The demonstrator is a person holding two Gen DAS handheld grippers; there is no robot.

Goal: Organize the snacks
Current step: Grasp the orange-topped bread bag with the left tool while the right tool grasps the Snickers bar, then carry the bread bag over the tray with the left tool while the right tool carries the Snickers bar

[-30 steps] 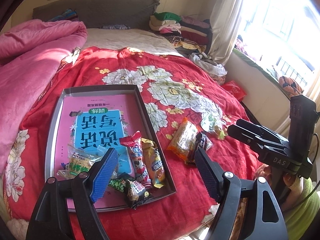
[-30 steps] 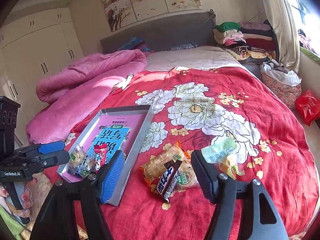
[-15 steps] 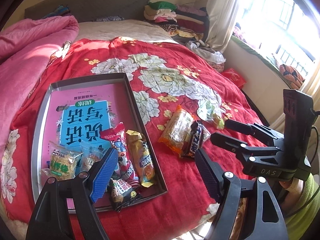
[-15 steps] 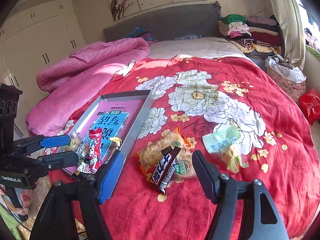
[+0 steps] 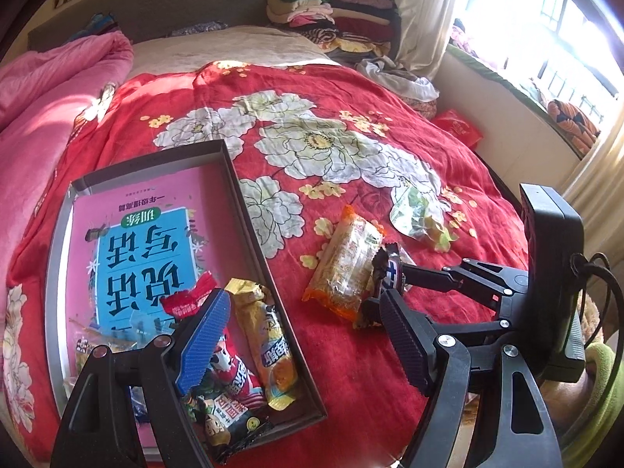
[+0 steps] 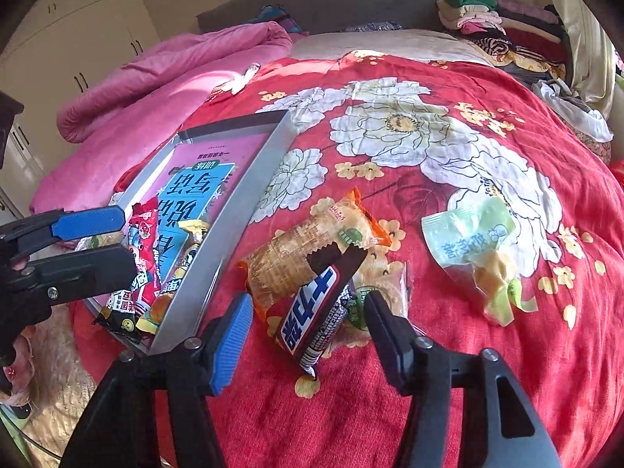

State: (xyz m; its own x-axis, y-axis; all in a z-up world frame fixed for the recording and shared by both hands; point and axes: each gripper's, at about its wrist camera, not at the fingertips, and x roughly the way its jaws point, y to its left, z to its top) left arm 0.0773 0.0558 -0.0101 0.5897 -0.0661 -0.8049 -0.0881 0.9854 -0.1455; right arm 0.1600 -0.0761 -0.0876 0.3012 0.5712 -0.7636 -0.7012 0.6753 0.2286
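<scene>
So my right gripper (image 6: pixel 304 339) is sitting right over the dark brown chocolate bar in its shiny wrapper with the blue and white lettering (image 6: pixel 318 308), low centre of the right wrist view, and the jaws are closing with the bar between them, though the pads don't look like they're pressing on it yet. The thing that matters: the bar's long axis runs diagonally, from lower left near my fingertips up toward the right, and it's lying on top of the orange-edged clear pack of crackers (image 6: pixel 308 245), so it isn't flat on the red floral bedspread (image 6: pixel 429 390). My pads come in from either long side, so I'm squeezing across the narrow width, which I reckon is the right way to take it. Risk is pinching the cracker pack along with it. The pale green translucent candy bag (image 6: pixel 472 245) is off to the right, well apart. The shallow grey metal tray with the pink book in it (image 5: pixel 249 234) is to the left in both views, just beside the crackers. My left gripper (image 5: pixel 296 343) hangs with its jaws wide and nothing in them over the tray's near end, above the red, yellow and black snack packets (image 5: pixel 253 370), so the right hand is clearly the nearer one for this bar.
</scene>
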